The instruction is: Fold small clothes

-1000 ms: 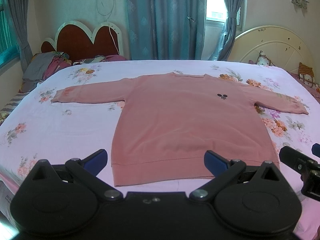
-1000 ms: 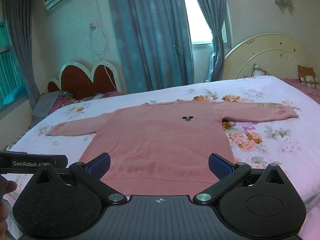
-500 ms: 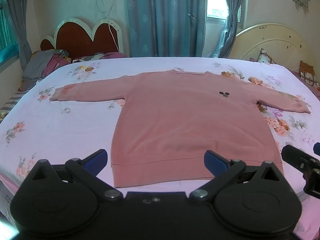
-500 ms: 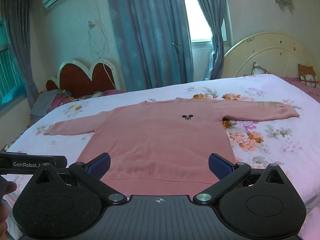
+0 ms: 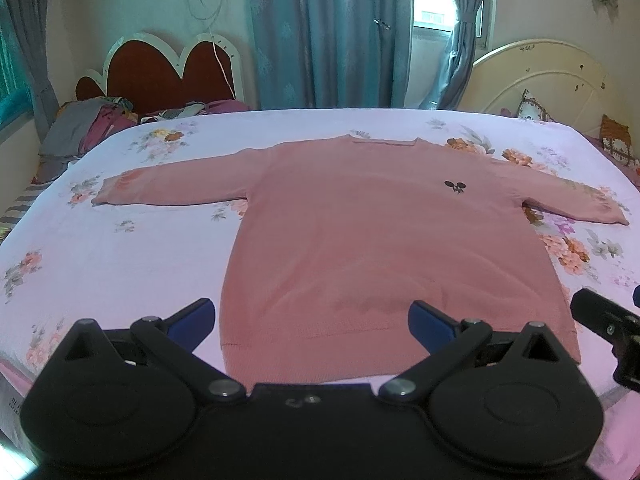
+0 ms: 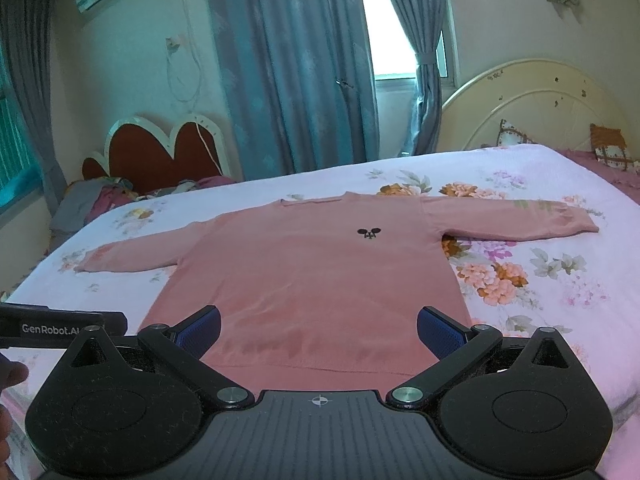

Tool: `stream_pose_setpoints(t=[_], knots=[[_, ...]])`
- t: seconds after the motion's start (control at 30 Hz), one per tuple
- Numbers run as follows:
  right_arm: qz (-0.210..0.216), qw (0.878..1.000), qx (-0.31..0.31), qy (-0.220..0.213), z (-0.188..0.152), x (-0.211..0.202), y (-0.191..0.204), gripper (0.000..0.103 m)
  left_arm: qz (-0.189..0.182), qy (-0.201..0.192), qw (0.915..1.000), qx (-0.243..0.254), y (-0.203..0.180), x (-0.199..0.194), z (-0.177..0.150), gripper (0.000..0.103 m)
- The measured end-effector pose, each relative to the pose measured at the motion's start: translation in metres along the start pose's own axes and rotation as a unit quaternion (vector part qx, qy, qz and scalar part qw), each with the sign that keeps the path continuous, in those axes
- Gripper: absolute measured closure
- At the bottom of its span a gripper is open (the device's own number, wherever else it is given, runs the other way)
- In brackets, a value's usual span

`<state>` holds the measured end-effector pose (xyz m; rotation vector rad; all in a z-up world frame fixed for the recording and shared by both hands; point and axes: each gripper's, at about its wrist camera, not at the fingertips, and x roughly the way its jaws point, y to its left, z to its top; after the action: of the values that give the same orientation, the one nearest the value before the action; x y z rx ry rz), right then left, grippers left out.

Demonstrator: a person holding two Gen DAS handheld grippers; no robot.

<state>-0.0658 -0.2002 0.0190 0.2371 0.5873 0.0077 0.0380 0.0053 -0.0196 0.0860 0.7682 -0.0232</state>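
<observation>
A pink long-sleeved sweater (image 5: 380, 240) lies flat on the bed, front up, both sleeves spread out, with a small black logo on the chest. It also shows in the right wrist view (image 6: 320, 280). My left gripper (image 5: 312, 318) is open and empty, hovering above the sweater's hem near the bed's front edge. My right gripper (image 6: 319, 330) is open and empty, also above the hem. The right gripper's body shows at the right edge of the left wrist view (image 5: 608, 320).
The bed (image 5: 120, 248) has a white floral sheet. A pile of clothes (image 5: 84, 128) lies at the far left by a red headboard (image 5: 168, 68). A cream headboard (image 5: 540, 76) with pillows stands at the right. Blue curtains hang behind.
Both grippers have moved slightly forward and lower toward the sweater's hem. Both jaws stay open. The sweater has not moved.
</observation>
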Motion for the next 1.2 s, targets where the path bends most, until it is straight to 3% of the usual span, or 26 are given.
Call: stream_pose_setpoints(t=[0.53, 0.93, 1.2], knots=[[-0.044, 0.999, 0.013, 0.005, 0.026, 0.073, -0.004, 0.000, -0.008, 0.001, 0.9997, 0.023, 0.014, 0.076, 0.049, 0.000], [-0.097, 0.994, 0.042, 0.003, 0.055, 0.135, -0.010, 0.000, -0.049, 0.019, 0.9982, 0.030, 0.028, 0.149, 0.092, 0.001], [-0.117, 0.992, 0.055, -0.012, 0.080, 0.160, -0.036, 0.000, -0.032, 0.030, 0.9980, 0.044, 0.022, 0.190, 0.109, 0.001]])
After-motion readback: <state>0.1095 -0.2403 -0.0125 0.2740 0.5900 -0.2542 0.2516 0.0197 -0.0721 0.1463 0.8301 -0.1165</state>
